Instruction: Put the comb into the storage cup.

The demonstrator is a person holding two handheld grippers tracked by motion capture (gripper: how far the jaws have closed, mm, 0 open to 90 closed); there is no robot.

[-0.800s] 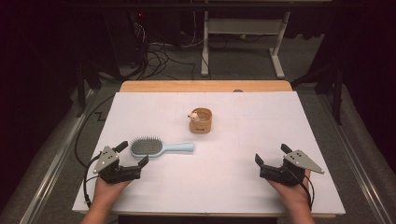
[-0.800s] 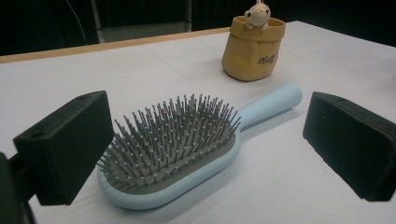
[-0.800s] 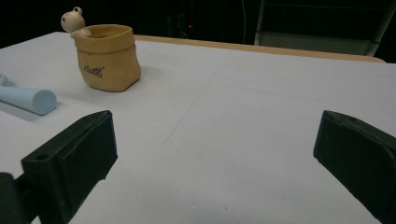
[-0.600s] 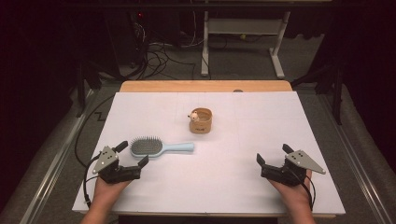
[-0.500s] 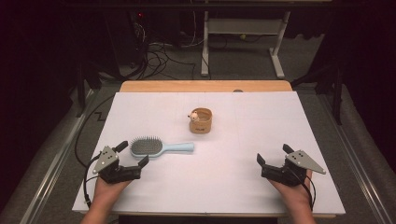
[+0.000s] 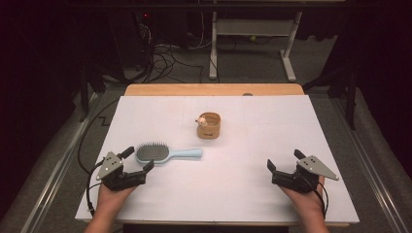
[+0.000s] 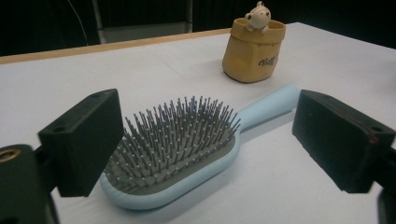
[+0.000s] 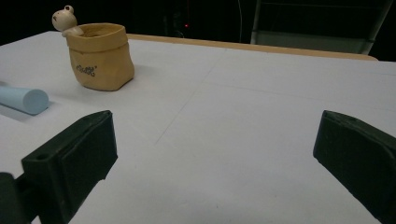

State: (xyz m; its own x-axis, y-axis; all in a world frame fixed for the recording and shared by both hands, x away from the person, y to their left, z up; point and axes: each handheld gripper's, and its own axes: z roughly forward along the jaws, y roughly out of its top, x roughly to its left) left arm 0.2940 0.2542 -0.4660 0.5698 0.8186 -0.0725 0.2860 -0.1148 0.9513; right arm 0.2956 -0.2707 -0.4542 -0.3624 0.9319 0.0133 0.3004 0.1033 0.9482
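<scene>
A light blue hairbrush (image 6: 164, 153) lies bristles-up on the white table, its handle pointing right. My left gripper (image 6: 138, 159) is open at the brush's head end, and the head (image 7: 177, 149) lies between its jaws without either pad pressing on it. A tan pouch-shaped pot (image 6: 209, 125) with a small bear figure on its rim stands beyond the brush, near the table's middle. My right gripper (image 6: 285, 160) is open at the right front of the table with nothing between its jaws. In the right gripper view the pot (image 8: 100, 56) stands far left, beside the handle's tip (image 8: 23, 100).
The white sheet (image 6: 272, 126) covers the table, with a strip of bare wood (image 6: 214, 90) along the far edge. Beyond it are a dark floor, cables and a white frame stand (image 6: 252, 34).
</scene>
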